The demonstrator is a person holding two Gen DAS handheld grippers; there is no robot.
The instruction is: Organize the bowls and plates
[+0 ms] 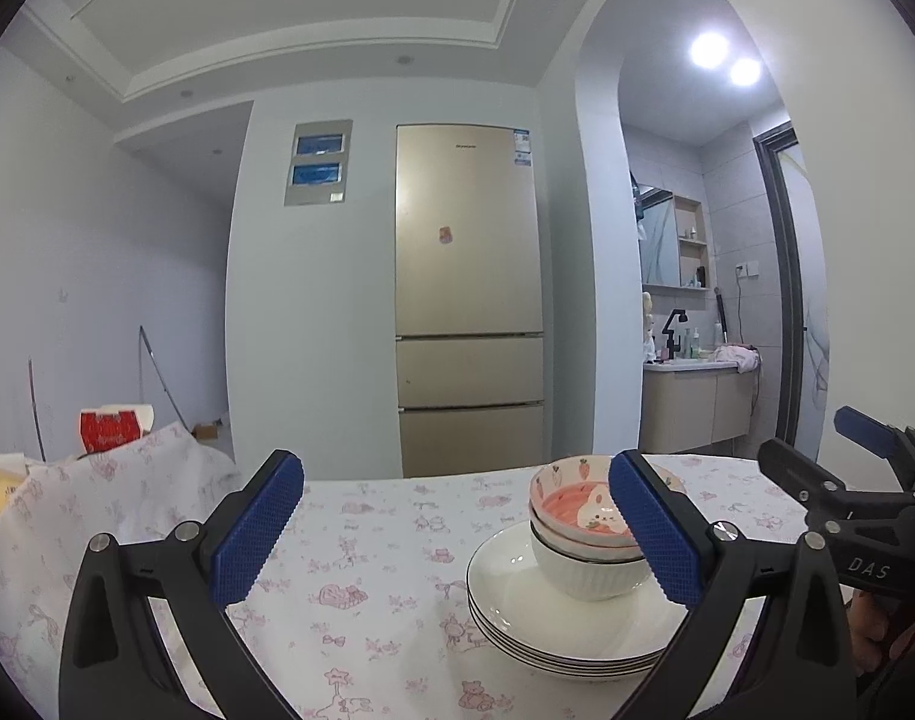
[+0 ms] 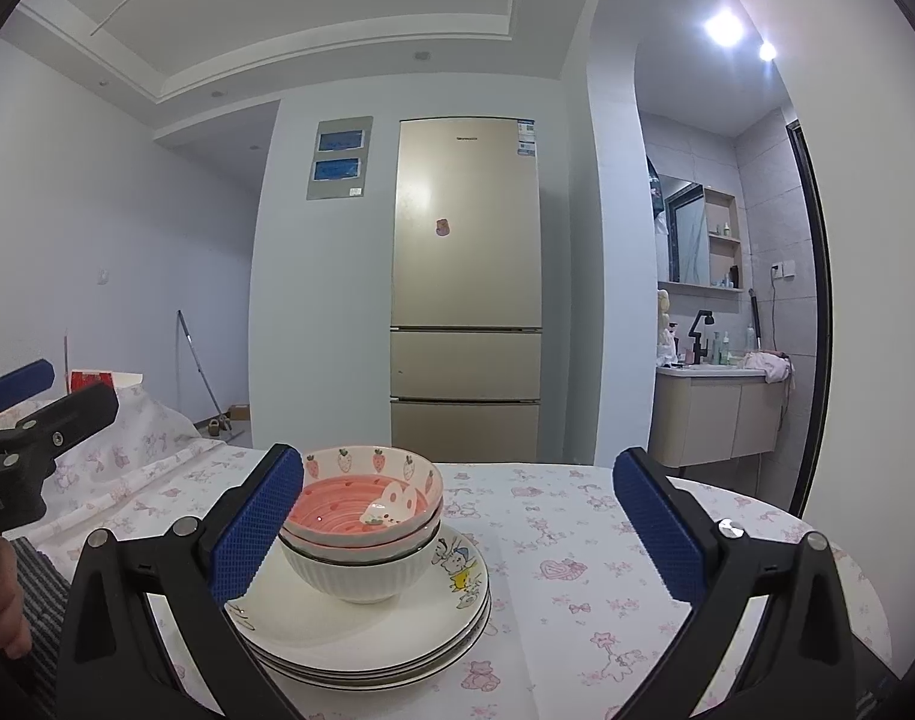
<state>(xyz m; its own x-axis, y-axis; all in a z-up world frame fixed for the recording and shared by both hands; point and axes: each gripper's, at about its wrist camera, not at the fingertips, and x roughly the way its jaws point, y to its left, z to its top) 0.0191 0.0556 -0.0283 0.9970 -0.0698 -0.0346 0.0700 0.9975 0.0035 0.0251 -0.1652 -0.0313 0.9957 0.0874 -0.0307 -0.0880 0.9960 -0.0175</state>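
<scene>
On the bench (image 2: 577, 540), left to right: left claw (image 1: 457, 531) is spread wide and grasping nothing, hovering low with the stack just off its right finger. Stack of plates (image 2: 373, 636) sits on the floral cloth, rims look aligned; top plate has a cartoon print. Bowls (image 2: 367, 534) are nested on the plates: white ribbed one at the bottom, pink rabbit bowl (image 1: 583, 510) on top, at least one more between, exact count unclear. Right claw (image 2: 460, 531) is also released and empty, the stack near its left finger. A hand (image 2: 1, 606) shows at the left edge of the right view. Judgement: task looks essentially done, everything visible is consolidated in one pile. No loose dish in view, though the bench edges are partly cut off, so can't rule out stragglers.
</scene>
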